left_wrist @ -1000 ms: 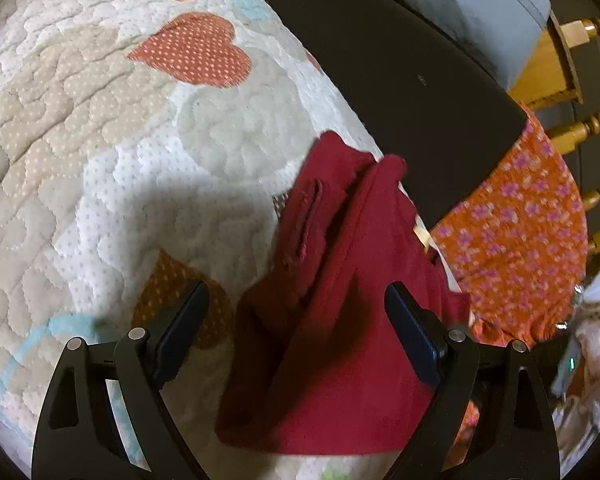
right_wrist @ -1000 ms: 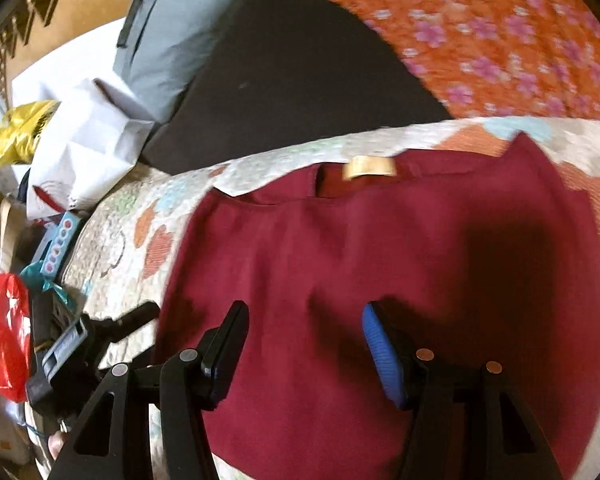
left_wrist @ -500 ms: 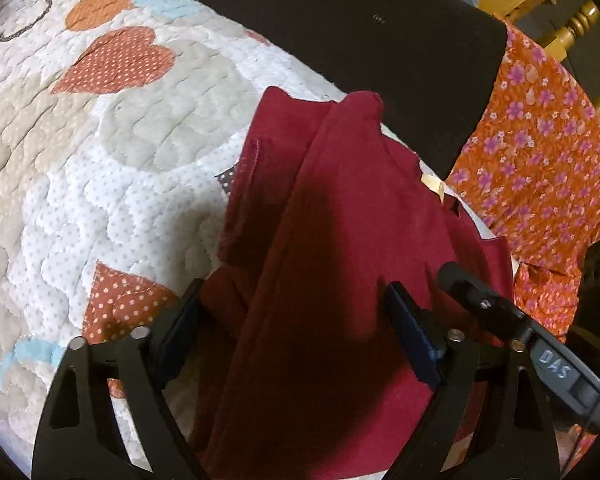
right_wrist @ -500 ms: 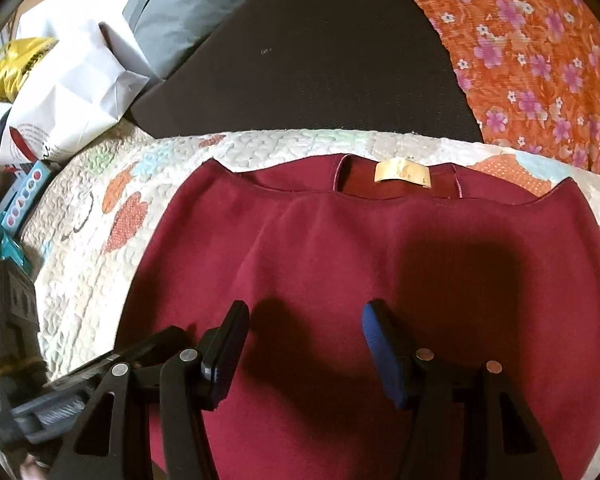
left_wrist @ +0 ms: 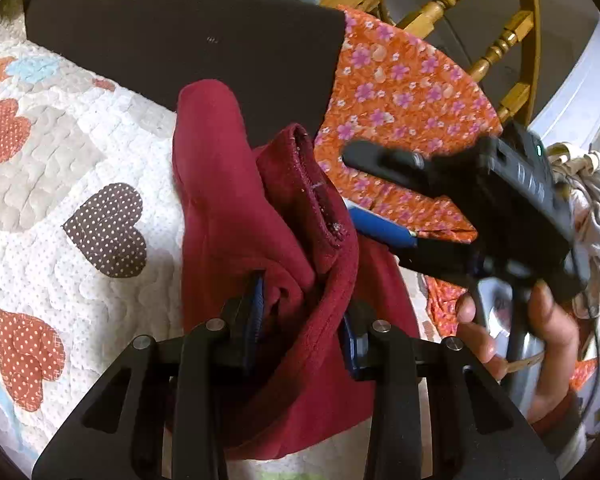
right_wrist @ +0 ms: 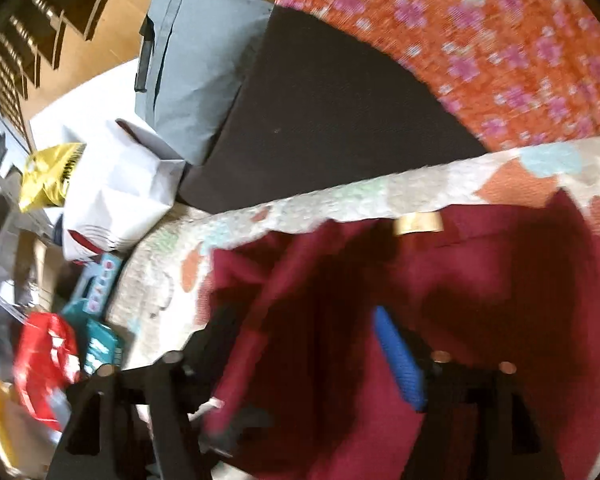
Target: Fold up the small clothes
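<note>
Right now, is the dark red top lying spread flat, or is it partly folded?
Partly folded: the dark red top is bunched, one side lifted in the left hand-held gripper, sleeve doubled over.

My left wrist cam sits right behind my left gripper, looking down and forward, very close over the red garment on the heart quilt. It faces right, catching my right gripper and hand. My right wrist cam looks forward along my right gripper, close and blurred. Both views share the garment, quilt, black cushion and orange floral cloth.
</note>
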### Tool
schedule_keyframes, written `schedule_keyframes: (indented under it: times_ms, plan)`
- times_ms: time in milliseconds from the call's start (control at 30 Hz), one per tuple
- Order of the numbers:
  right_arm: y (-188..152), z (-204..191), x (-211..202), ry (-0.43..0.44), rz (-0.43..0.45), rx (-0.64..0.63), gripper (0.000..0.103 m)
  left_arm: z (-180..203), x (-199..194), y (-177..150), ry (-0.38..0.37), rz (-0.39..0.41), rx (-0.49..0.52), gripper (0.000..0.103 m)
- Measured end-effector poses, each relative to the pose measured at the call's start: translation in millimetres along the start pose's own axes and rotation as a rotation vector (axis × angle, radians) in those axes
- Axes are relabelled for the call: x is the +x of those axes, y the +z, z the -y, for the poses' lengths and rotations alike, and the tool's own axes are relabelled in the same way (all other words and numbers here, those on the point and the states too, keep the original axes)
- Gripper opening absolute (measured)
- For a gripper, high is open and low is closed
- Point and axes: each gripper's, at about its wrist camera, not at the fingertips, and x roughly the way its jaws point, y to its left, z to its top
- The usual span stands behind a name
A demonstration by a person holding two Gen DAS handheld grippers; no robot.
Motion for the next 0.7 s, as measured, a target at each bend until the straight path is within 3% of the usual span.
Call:
schedule_keyframes:
  times_ms: [100, 200, 267, 400, 433, 467, 500, 533, 567, 600, 633, 700]
  plan:
    - [3, -13, 23, 0.01, -0.072, -0.029, 0.07, 3, 6, 3, 0.0, -0.002, 0.004, 0.032]
    - [-1, -32, 49, -0.039, -0.163, -0.105, 0.071, 6, 6, 0, 0.013, -0.008, 0.021, 0.032]
    - [-5, -47, 62, -0.007, -0.22, -0.144, 0.071, 7, -1, -4, 0.034, -0.006, 0.041, 0.03]
    - [-9, -67, 80, -0.115, -0.271, -0.291, 0.07, 6, -2, -3, 0.023, -0.019, 0.03, 0.03]
    - [-9, -69, 84, -0.148, -0.287, -0.328, 0.066, 11, -3, -3, 0.024, -0.021, 0.059, 0.03]
    - [-9, -68, 85, -0.182, -0.289, -0.358, 0.048, 16, -4, -2, 0.025, -0.025, 0.087, 0.03]
    - [-8, -67, 83, -0.199, -0.282, -0.377, 0.041, 19, -7, -3, 0.016, -0.035, 0.113, 0.03]
    - [-6, -63, 75, -0.214, -0.255, -0.388, 0.027, 22, -11, -1, -0.018, -0.044, 0.126, 0.031]
    - [-5, -60, 63, -0.226, -0.223, -0.396, 0.02, 25, -17, 1, -0.071, -0.043, 0.127, 0.032]
    - [-3, -57, 52, -0.229, -0.201, -0.407, 0.019, 26, -26, 3, -0.145, -0.031, 0.122, 0.039]
    - [-2, -54, 36, -0.229, -0.166, -0.429, 0.018, 27, -38, 6, -0.27, -0.019, 0.108, 0.049]
    - [2, -40, 3, -0.273, -0.099, -0.453, 0.017, 29, -51, 8, -0.398, 0.007, 0.098, 0.064]
